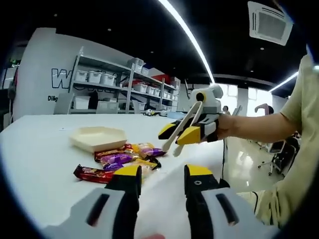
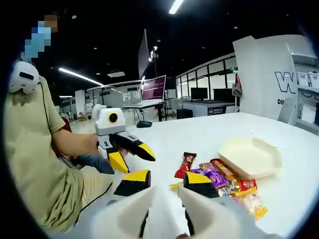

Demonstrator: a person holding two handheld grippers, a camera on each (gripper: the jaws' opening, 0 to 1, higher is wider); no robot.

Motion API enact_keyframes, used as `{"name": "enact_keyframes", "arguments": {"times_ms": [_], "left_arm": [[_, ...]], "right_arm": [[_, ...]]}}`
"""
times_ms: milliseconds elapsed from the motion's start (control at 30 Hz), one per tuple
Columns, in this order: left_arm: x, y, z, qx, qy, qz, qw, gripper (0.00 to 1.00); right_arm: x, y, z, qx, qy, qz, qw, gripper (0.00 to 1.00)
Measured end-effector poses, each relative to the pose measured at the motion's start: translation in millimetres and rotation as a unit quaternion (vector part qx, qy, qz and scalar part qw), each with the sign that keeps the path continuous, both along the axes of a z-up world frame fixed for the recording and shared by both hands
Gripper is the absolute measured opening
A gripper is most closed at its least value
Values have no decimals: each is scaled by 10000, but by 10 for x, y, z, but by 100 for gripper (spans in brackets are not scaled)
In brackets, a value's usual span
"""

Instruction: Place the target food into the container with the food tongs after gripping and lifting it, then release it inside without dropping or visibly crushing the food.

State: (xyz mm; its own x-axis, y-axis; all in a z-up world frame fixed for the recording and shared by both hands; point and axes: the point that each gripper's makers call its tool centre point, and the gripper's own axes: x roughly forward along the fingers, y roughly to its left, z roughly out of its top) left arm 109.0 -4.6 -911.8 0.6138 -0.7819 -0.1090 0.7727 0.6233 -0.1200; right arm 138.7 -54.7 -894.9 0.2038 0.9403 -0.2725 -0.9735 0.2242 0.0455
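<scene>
Bench (image 1: 45, 149): white, carrying everything listed below.

Container (image 1: 98, 137): a cream hexagonal tray, sitting shallow and open on the bench, just beyond the snacks.

Snacks (image 1: 122, 160): wrapped bars and sweets in red, purple and yellow foil, lying in a loose pile beside the container; one red bar (image 1: 92, 174) is lying at the pile's near edge. Which piece is the target cannot be told. Judged light and slippery in their glossy wrappers, with contents that may crush under a hard squeeze; best taken across the middle of a bar's narrow width, with gentle pressure.

Right gripper (image 1: 187, 133): hovering above the bench beside the pile, its jaws closing on the tongs (image 1: 185, 128), a pale pair slanting down towards the snacks with tips slightly parted, carrying nothing.

Left gripper (image 2: 130, 153): hanging in the air off the bench edge, near the person's lap; jaws standing apart, holding nothing.

No food is lying in the container yet.
</scene>
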Motion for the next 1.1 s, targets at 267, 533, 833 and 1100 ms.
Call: {"name": "enact_keyframes", "arguments": {"times_ms": [267,533,833,1100], "left_arm": [[11,40,-31,131,-44,101,9999,36],[43,99,-51,418,-114,283,9987,43],[118,205,-37,642,-167,555,9962,60],[146,301,-53,745,-115,651,9950,70]], "right_arm": [[35,-2,-44,-231,-113,78,9996,21],[65,13,-33,-340,-162,91,9993,21],[126,65,-28,-519,-271,167,9981,22],[186,137,-21,-737,-409,334,9959,22]]}}
